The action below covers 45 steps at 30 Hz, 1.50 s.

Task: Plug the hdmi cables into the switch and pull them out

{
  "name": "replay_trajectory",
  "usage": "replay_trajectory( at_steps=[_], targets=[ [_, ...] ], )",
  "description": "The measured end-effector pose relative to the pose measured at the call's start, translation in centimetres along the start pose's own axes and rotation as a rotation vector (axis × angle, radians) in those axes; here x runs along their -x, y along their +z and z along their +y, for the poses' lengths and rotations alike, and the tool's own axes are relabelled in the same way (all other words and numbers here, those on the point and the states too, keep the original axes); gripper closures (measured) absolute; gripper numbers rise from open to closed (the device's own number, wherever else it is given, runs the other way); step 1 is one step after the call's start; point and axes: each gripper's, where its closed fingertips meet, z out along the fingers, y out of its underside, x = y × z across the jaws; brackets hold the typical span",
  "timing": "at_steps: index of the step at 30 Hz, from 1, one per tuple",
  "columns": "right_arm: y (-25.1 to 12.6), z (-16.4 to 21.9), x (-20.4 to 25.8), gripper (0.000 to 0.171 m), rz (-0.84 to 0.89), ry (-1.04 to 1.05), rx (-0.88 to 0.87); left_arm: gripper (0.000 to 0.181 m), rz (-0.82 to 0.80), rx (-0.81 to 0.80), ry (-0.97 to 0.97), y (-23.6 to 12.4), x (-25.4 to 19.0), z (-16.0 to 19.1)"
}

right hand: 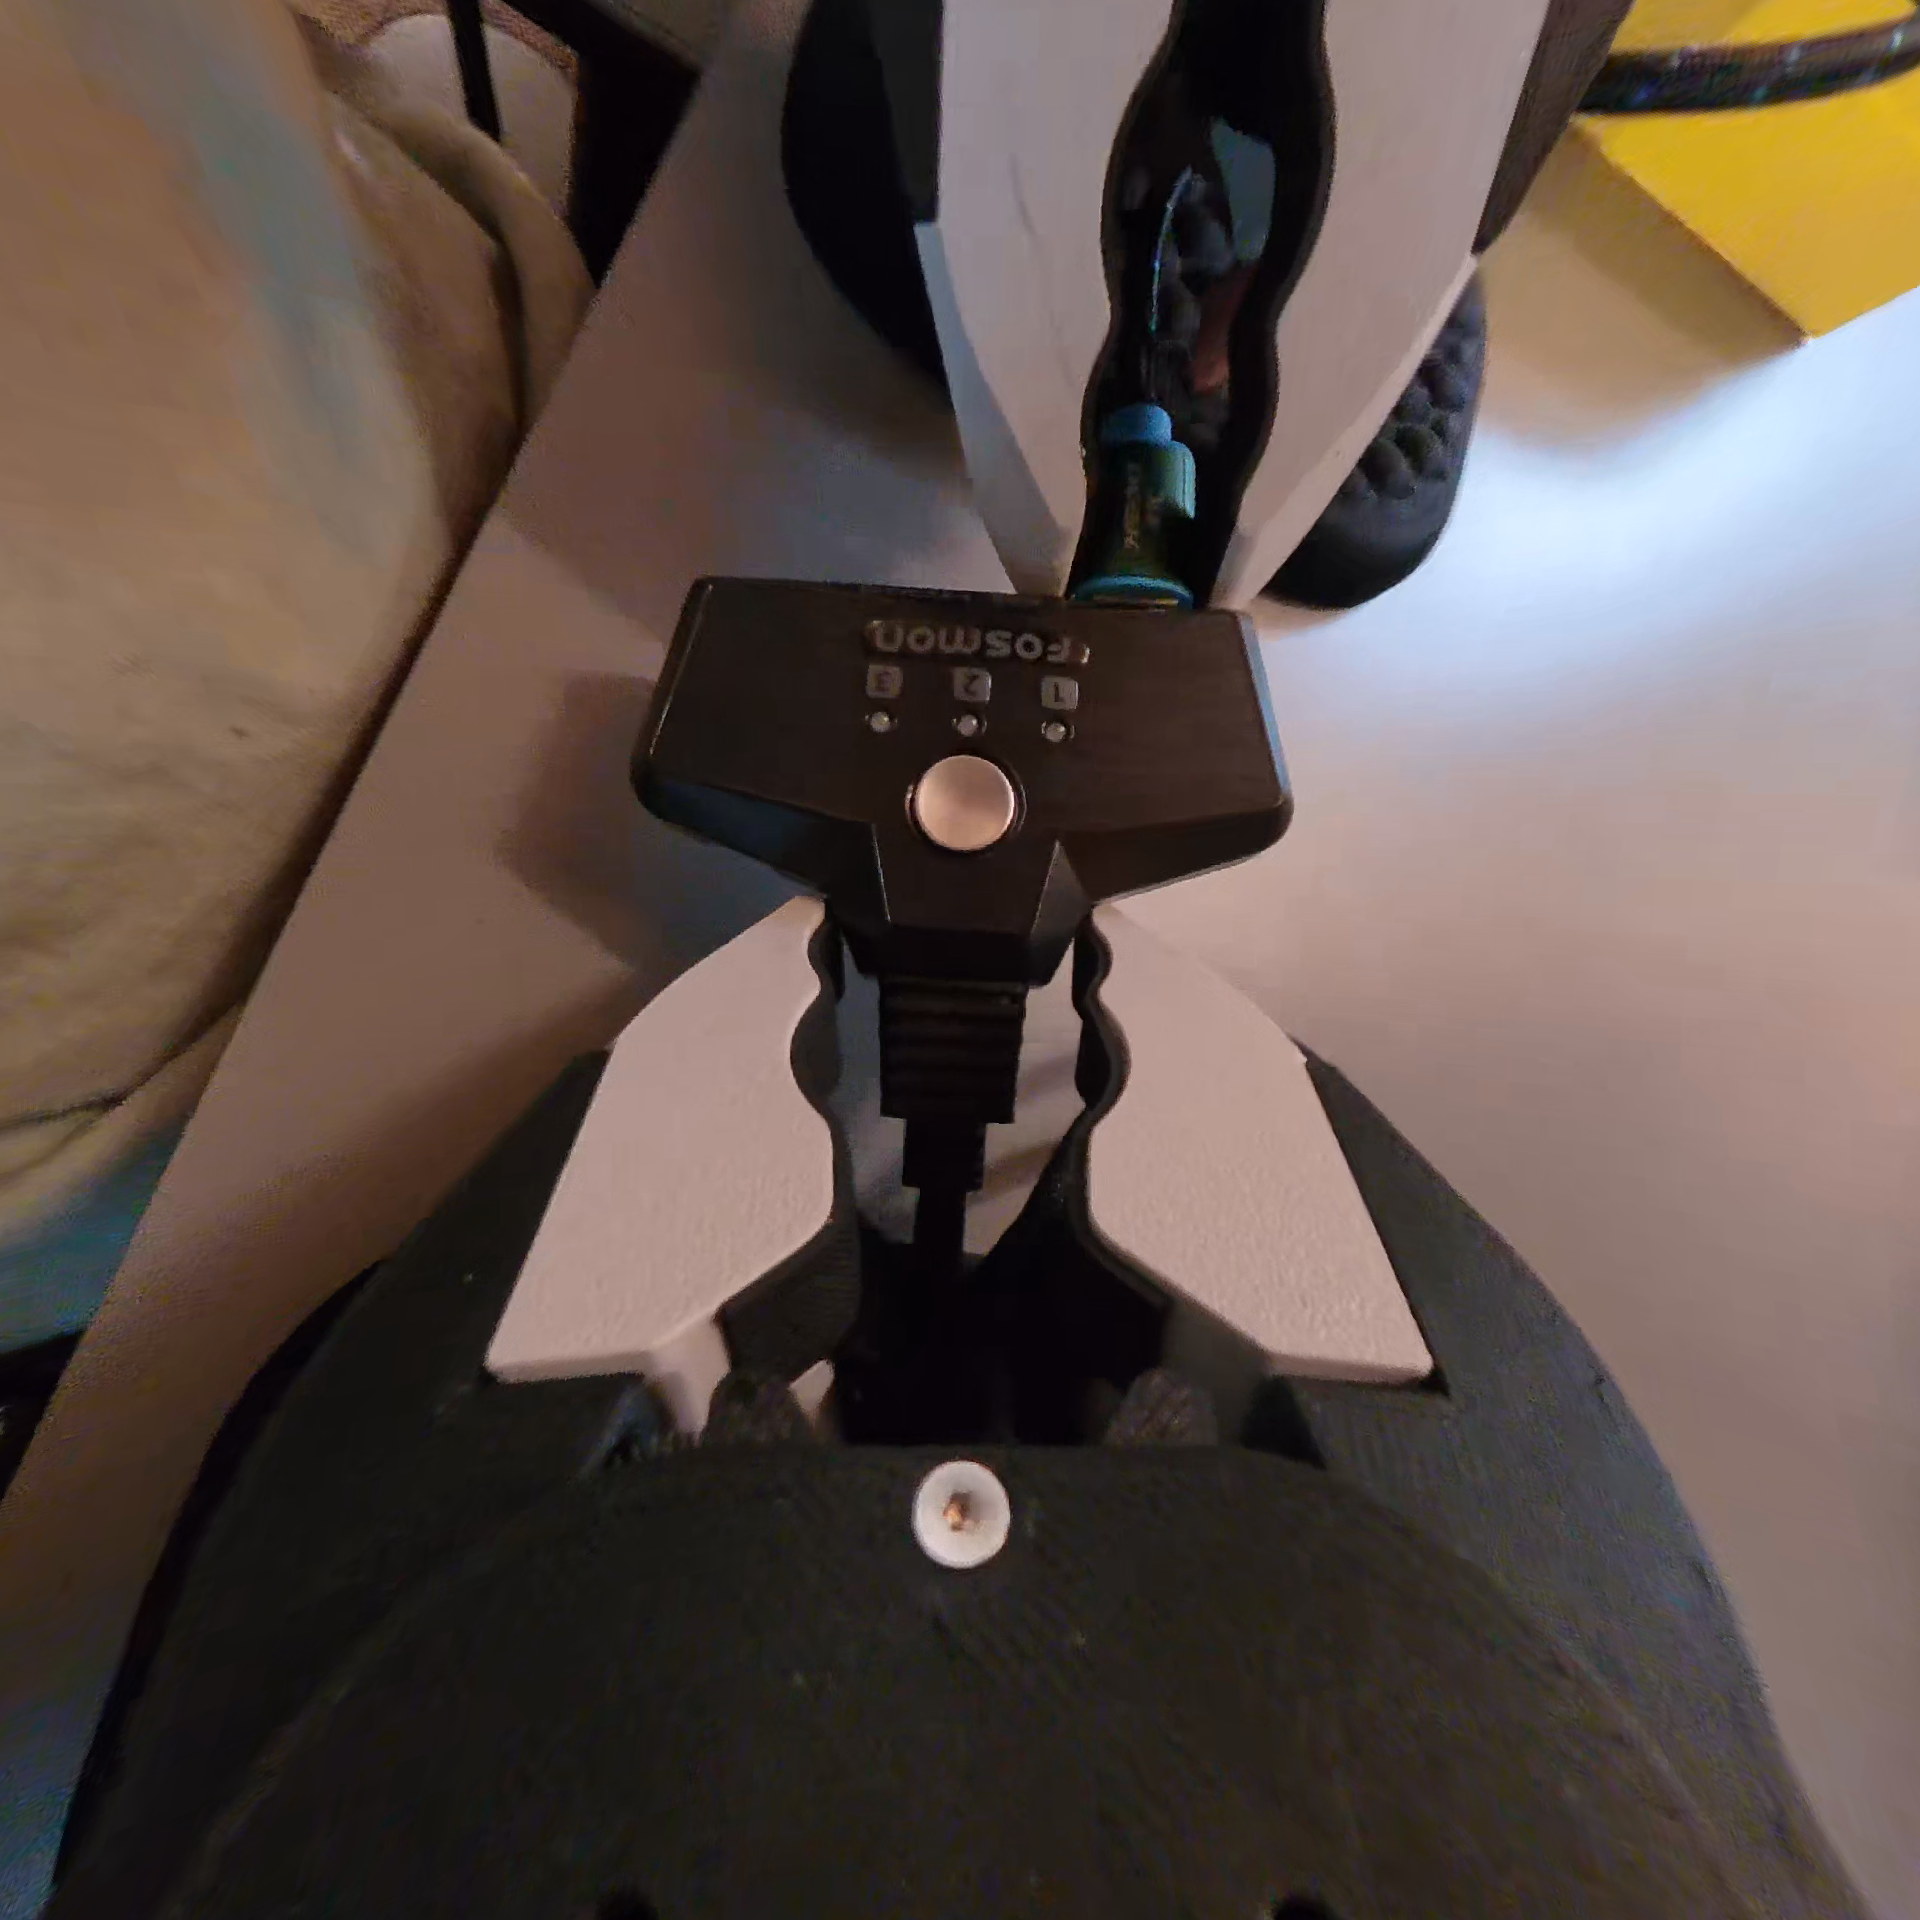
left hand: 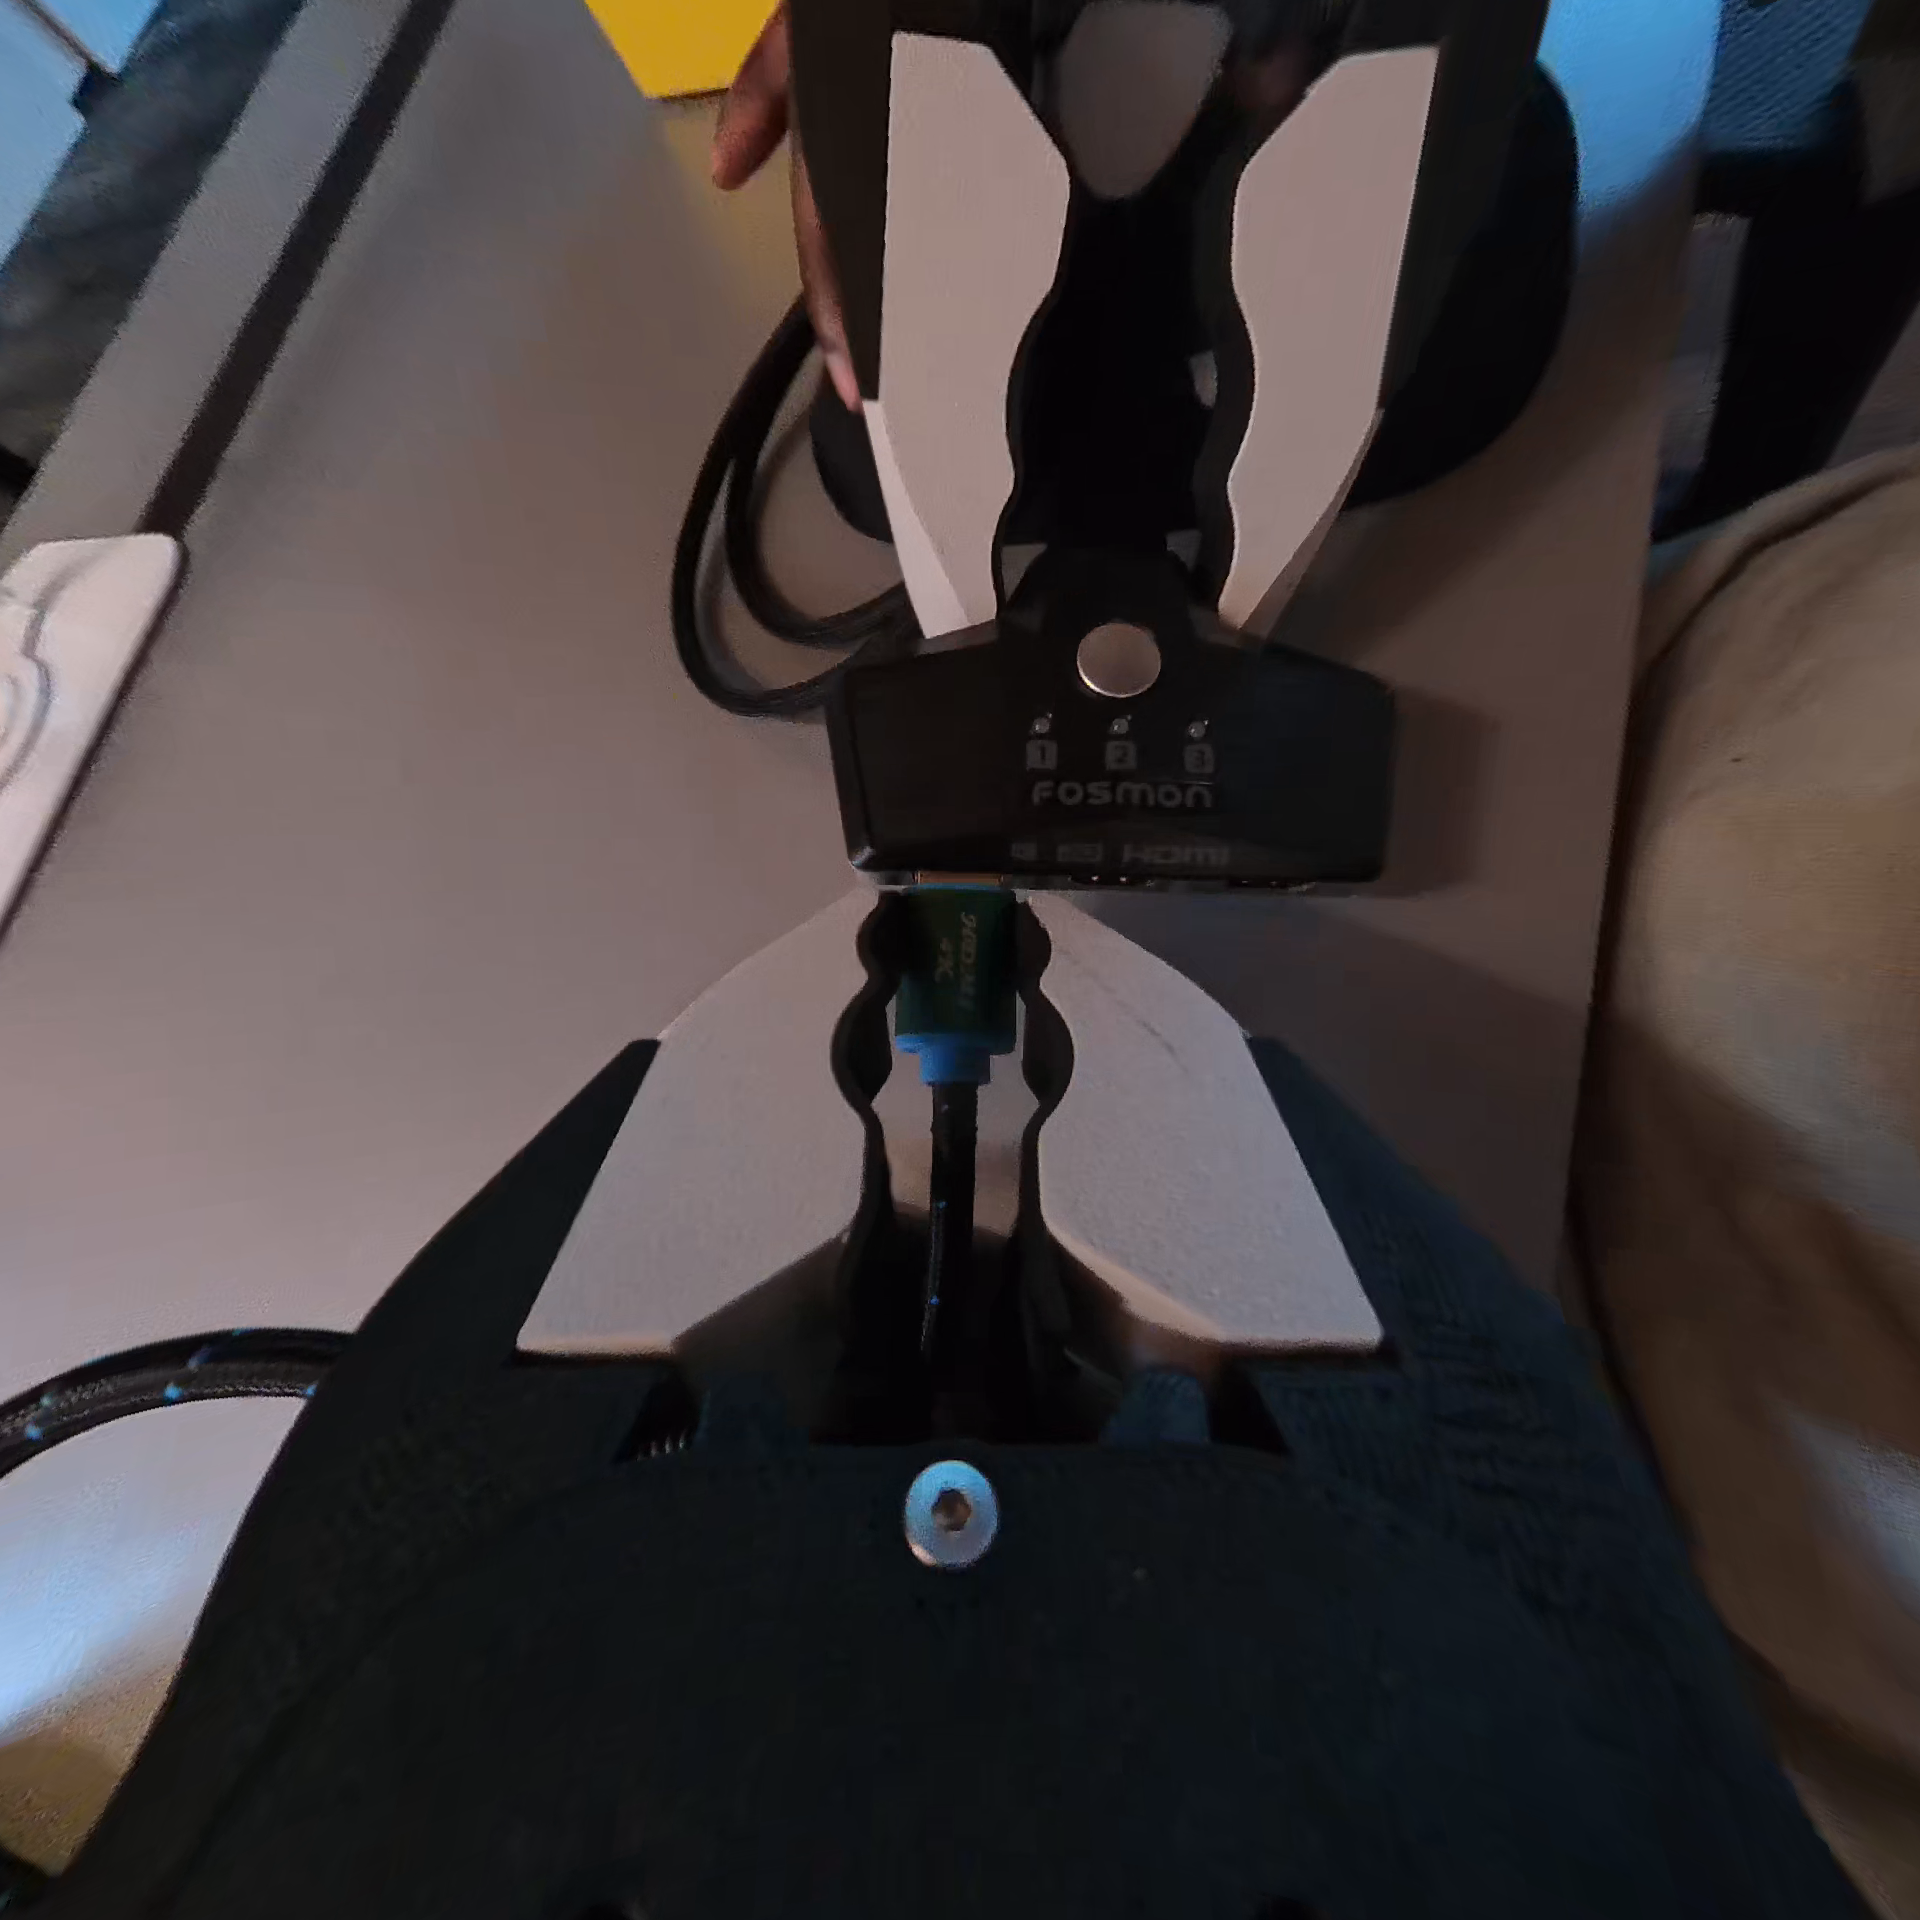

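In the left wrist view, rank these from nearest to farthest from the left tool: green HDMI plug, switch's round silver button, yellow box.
1. green HDMI plug: clamped in the left tool, at the switch's near edge.
2. round silver button: straight ahead, on the switch's top toward its far side.
3. yellow box: far end of the table, top left.

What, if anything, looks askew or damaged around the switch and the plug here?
Nothing stands out. The left gripper is shut on the green HDMI plug, lined up straight at the switch, at the port on its left end. The right gripper holds the switch's tail. No visible damage.
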Motion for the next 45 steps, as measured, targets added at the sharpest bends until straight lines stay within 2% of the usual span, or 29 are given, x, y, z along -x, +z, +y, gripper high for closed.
replay_trajectory(
  at_steps=[2, 4, 5, 7, 9, 11, 13, 15, 17, 20, 21, 23, 25, 28, 30, 32, 34, 37, 45],
  targets=[
    [-0.3, -0.1, -0.8, 0.128, 0.041, 0.021, -0.028, 0.158, -0.051, -0.005, 0.006, -0.6, 0.8, -0.4],
    [-0.8, 1.0, -1.7, 0.128, 0.100, 0.069, 0.023, 0.118, -0.133, -0.010, 0.027, -1.6, 1.9, -0.8],
    [-1.0, 1.6, -1.9, 0.128, 0.124, 0.098, 0.045, 0.107, -0.197, -0.045, 0.051, -2.5, 2.7, -1.3],
    [-1.3, 2.7, -2.0, 0.128, 0.154, 0.157, 0.091, 0.104, -0.354, -0.235, 0.115, -4.9, 4.2, -4.0],
    [-1.3, 3.3, -1.9, 0.128, 0.169, 0.196, 0.114, 0.105, -0.588, -0.506, 0.153, -8.9, 5.9, -7.1],
    [-1.1, 3.7, -2.0, 0.127, 0.199, 0.209, 0.129, 0.110, -0.801, -0.710, 0.141, -13.3, 7.4, -8.4],
    [-1.0, 3.8, -2.4, 0.125, 0.242, 0.212, 0.129, 0.108, -0.859, -0.801, 0.052, -15.8, 8.5, -8.2],
    [-1.7, 3.4, -3.2, 0.111, 0.317, 0.215, 0.095, 0.095, -0.894, -0.835, -0.019, -18.0, 9.8, -7.5],
    [-3.3, 2.8, -4.0, 0.097, 0.415, 0.242, 0.033, 0.084, -0.972, -0.889, -0.060, -21.7, 11.0, -6.5],
    [-6.9, 1.1, -4.6, 0.074, 0.578, 0.297, -0.162, 0.070, -1.069, -1.053, -0.184, -29.0, 12.2, -4.4],
    [-8.5, 0.3, -5.2, 0.068, 0.656, 0.250, -0.251, 0.062, -1.096, -1.112, -0.229, -31.3, 12.4, -3.5],
    [-12.1, -1.1, -6.7, 0.058, 0.821, 0.233, -0.409, 0.060, -1.126, -1.200, -0.306, -34.9, 12.7, -1.6],
    [-15.1, -1.7, -7.4, 0.042, 0.949, 0.259, -0.526, 0.060, -1.162, -1.173, -0.383, -36.5, 13.4, 0.6],
    [-18.7, -2.3, -7.9, 0.034, 1.123, 0.237, -0.643, 0.060, -1.201, -1.059, -0.405, -36.8, 14.2, 2.9],
    [-19.8, -2.1, -8.0, 0.035, 1.194, 0.234, -0.629, 0.073, -1.184, -1.007, -0.424, -36.4, 14.5, 3.9],
    [-20.2, -1.8, -8.1, 0.034, 1.243, 0.224, -0.581, 0.098, -1.085, -0.996, -0.446, -35.2, 14.5, 4.2],
    [-20.5, -1.8, -8.1, 0.035, 1.276, 0.195, -0.544, 0.103, -1.001, -1.022, -0.501, -34.3, 14.7, 4.5],
    [-20.4, -1.9, -8.1, 0.038, 1.284, 0.186, -0.507, 0.109, -1.011, -0.999, -0.533, -33.7, 15.2, 5.5],
    [-19.7, -0.7, -8.4, 0.047, 1.284, 0.209, -0.411, 0.111, -1.100, -0.595, -0.415, -30.6, 15.9, 7.7]
  ],
)
